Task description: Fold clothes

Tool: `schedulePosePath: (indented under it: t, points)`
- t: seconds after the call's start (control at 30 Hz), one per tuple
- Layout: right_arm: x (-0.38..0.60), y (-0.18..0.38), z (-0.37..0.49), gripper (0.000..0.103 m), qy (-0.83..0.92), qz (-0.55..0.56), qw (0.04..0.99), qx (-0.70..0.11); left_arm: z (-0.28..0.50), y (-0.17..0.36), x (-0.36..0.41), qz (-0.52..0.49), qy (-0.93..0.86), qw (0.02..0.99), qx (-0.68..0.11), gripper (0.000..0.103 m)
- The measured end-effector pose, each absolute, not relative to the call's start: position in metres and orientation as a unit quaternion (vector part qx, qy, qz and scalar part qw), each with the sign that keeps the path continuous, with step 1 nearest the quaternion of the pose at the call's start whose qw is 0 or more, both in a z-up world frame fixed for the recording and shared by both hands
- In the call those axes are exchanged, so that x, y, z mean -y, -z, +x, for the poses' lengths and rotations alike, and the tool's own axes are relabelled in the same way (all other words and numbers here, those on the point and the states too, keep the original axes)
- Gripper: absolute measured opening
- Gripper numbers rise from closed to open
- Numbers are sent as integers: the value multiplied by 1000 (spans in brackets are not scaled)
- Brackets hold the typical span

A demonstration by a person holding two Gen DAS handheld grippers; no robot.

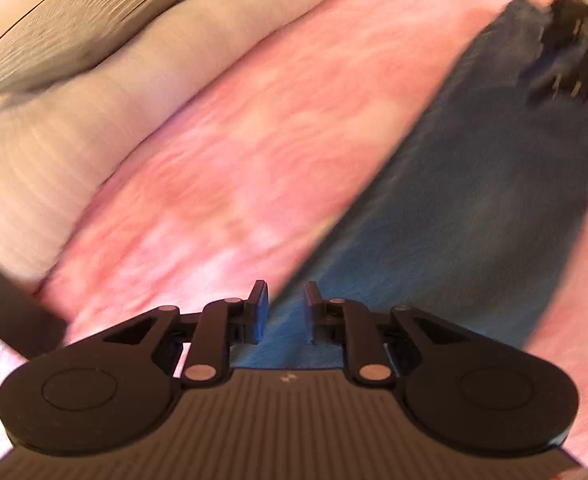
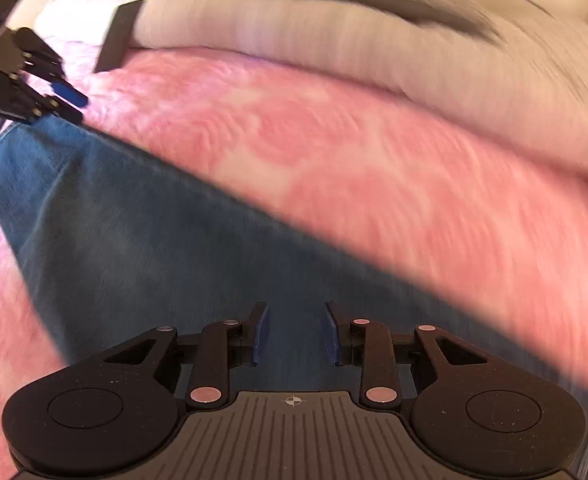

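A pair of blue jeans [image 1: 474, 208] lies flat on a pink fuzzy blanket [image 1: 253, 160]. My left gripper [image 1: 285, 316] is open and empty, just above the jeans' edge where denim meets blanket. My right gripper [image 2: 296, 332] is open and empty over the jeans [image 2: 133, 240]. In the right wrist view the left gripper [image 2: 67, 102] shows at the far left end of the jeans. In the left wrist view the right gripper [image 1: 570, 60] shows blurred at the top right. Both views are motion-blurred.
Beige-grey ribbed bedding [image 1: 73, 120] is bunched beyond the pink blanket [image 2: 374, 152]; it also shows in the right wrist view [image 2: 334, 40]. A dark flat strip [image 2: 117, 36] lies at the bedding's edge.
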State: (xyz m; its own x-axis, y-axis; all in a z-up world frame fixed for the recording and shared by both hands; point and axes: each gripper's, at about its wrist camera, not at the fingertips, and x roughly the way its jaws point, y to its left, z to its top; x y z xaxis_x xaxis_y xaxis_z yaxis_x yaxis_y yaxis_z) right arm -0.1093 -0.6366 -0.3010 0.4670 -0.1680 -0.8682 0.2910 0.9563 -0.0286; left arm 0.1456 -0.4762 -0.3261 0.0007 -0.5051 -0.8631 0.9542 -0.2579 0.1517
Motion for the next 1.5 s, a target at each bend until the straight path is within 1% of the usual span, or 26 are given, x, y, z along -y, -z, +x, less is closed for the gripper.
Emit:
schedulePosePath:
  t: [0.1,0.13,0.17,0.23,0.27,0.3,0.33,0.37,0.43,0.5,0.53,0.57,0.6,0.63,0.73,0.83,0.97,1.1,1.23,1.33,1.43,1.5]
  points:
    - [633,316,-149,31,170,91,834,-516,87,322,474,448,702,506,-225,16]
    - [632,311,-160,31,189,93,837,-506,65,321,472,449,717,489,-212,22]
    - [632,307,-172,31,207,95,839,-495,41,321,470,454,732,470,-192,32]
    - [628,294,-194,31,249,100,841,-470,-7,324,465,464,761,427,-151,38]
    - [624,288,-205,33,271,105,840,-459,-28,329,464,474,768,411,-130,40]
    - [618,282,-216,60,292,112,837,-448,-48,335,464,485,771,398,-109,41]
    - [612,276,-227,79,310,121,836,-436,-68,341,463,496,773,384,-89,42]
    - [604,272,-238,102,322,133,837,-422,-87,348,463,507,773,375,-70,42]
    - [586,268,-256,102,337,155,833,-410,-113,364,465,534,759,371,-35,41]
    - [567,269,-268,102,343,177,827,-407,-126,374,471,551,752,362,-24,34]
    - [559,271,-273,102,347,186,824,-407,-125,371,477,544,754,365,-39,18]
    - [551,274,-278,102,352,195,820,-408,-123,366,485,533,758,372,-60,8]
    - [544,276,-281,102,358,204,815,-408,-117,358,493,517,760,385,-84,8]
    - [538,279,-284,102,364,214,811,-404,-109,350,502,499,760,402,-110,5]
    - [529,289,-283,102,390,237,806,-376,-84,331,528,457,755,441,-165,4]
    - [527,301,-276,102,420,258,802,-337,-70,321,554,442,754,448,-186,4]
    - [531,314,-251,102,472,273,788,-285,-68,314,573,447,761,437,-175,4]
    - [538,318,-224,102,535,276,761,-243,-63,310,569,443,773,423,-169,4]
    - [545,330,-195,102,587,240,730,-254,-53,309,569,420,792,406,-179,3]
    - [551,345,-191,102,628,201,704,-265,-54,313,564,427,795,397,-165,3]
    - [552,345,-215,102,654,188,681,-270,-68,322,552,458,800,370,-116,6]
    - [540,333,-237,102,643,182,689,-280,-81,331,539,482,800,350,-76,6]
